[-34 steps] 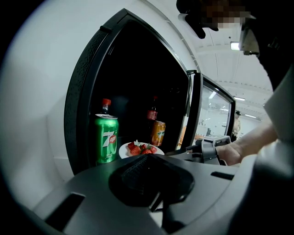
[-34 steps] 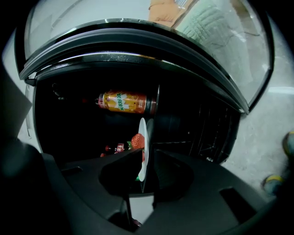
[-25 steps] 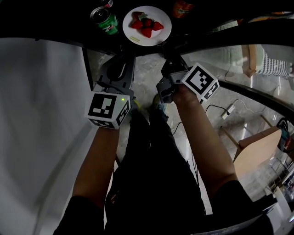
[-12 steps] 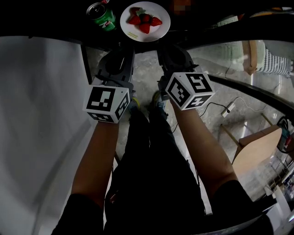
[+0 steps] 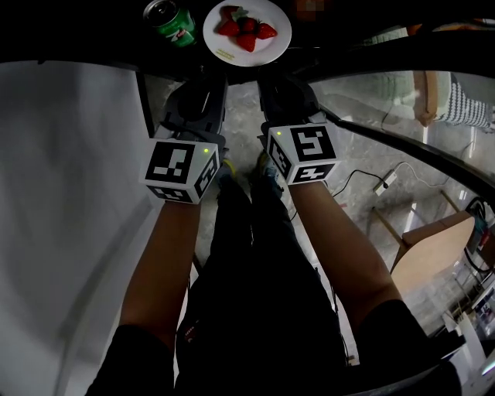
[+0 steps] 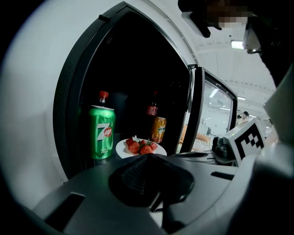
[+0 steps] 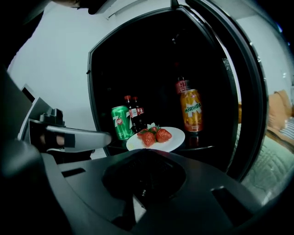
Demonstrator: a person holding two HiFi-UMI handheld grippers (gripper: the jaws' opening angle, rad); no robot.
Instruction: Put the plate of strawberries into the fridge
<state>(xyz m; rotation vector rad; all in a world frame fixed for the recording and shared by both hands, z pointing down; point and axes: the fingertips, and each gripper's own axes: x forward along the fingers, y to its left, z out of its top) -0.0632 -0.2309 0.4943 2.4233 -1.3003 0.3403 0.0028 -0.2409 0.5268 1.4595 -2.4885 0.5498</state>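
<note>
A white plate (image 5: pixel 247 35) of red strawberries (image 5: pixel 246 29) rests on a dark shelf inside the open fridge, next to a green 7up can (image 5: pixel 172 19). The left gripper view has the plate (image 6: pixel 140 149) just beyond my left gripper (image 6: pixel 151 176), whose jaws are shut on nothing. My right gripper (image 7: pixel 143 176) is also shut and empty, a short way back from the plate (image 7: pixel 156 140). In the head view both grippers, left (image 5: pixel 199 89) and right (image 5: pixel 285 89), sit side by side in front of the shelf edge, touching nothing.
Cola bottles (image 7: pixel 135 117) and an orange Mirinda can (image 7: pixel 192 110) stand behind the plate. The fridge's glass door (image 6: pixel 216 119) hangs open on the right. A white wall (image 5: pixel 62 193) runs along the left. A power strip (image 5: pixel 384 186) and wooden furniture (image 5: pixel 433 247) are on the floor to the right.
My right gripper has shifted left and turned level beside the left one. The left gripper has barely moved. The plate stays on the shelf.
</note>
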